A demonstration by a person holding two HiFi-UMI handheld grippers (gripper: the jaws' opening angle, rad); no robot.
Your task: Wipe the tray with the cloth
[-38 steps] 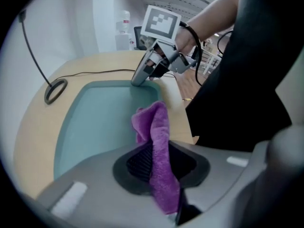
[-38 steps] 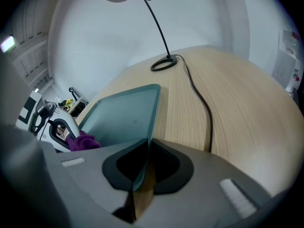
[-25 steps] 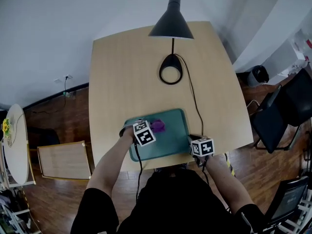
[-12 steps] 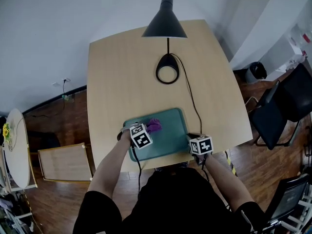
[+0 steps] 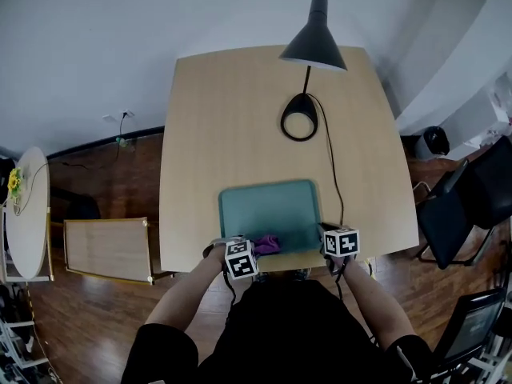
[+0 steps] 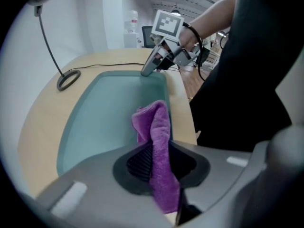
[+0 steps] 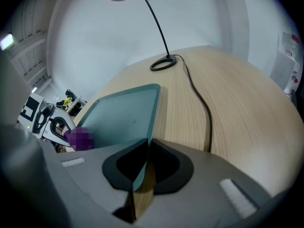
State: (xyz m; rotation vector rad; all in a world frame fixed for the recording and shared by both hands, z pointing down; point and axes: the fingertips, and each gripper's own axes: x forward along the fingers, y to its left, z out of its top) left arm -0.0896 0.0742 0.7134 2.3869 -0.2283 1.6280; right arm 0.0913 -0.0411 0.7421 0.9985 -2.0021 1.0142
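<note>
Tray (image 5: 268, 206) sits at the middle of my surface's (image 5: 208, 118) near edge, with my right gripper (image 7: 145, 167) clamped on its near right corner. My left gripper (image 6: 159, 160) has its jaws pinched on the purple cloth (image 6: 159, 122), pressed against the tray's near edge. A lamp (image 5: 314, 45) stands beyond.

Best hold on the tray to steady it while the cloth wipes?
The tray rim at its near right corner, from the front edge of the table, as the right gripper pinches it now. That thin raised lip fits the jaws and lies clear of the cloth.
</note>
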